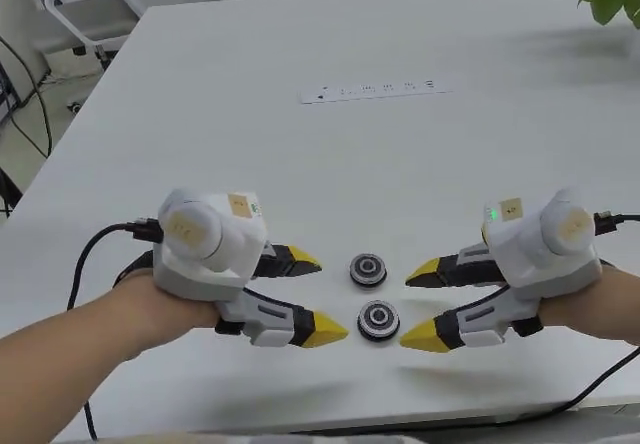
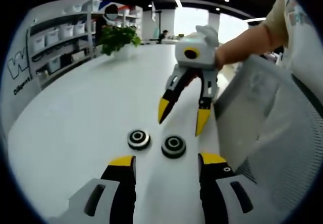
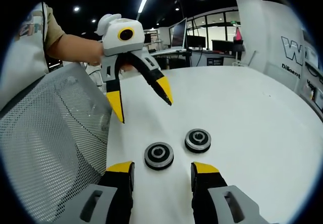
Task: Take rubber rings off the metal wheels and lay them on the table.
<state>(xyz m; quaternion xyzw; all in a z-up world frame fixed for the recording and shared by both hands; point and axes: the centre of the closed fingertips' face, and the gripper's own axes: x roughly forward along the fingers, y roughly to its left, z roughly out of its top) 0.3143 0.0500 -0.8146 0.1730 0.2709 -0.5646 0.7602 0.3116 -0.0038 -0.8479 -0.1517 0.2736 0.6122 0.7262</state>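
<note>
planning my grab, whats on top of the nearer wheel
Nothing lies on the nearer wheel; it sits flat on the white table. Its underside is hidden.

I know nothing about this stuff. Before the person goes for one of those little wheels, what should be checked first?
1. Left gripper jaws open: ok.
2. Right gripper jaws open: ok.
3. Both grippers holding nothing: ok.
4. Near wheel and far wheel lying flat between the grippers, apart from each other: ok.
5. Dark rubber rings on both wheels: ok, as far as it looks.
6. Bare table beside the wheels for laying rings: ok.
</note>
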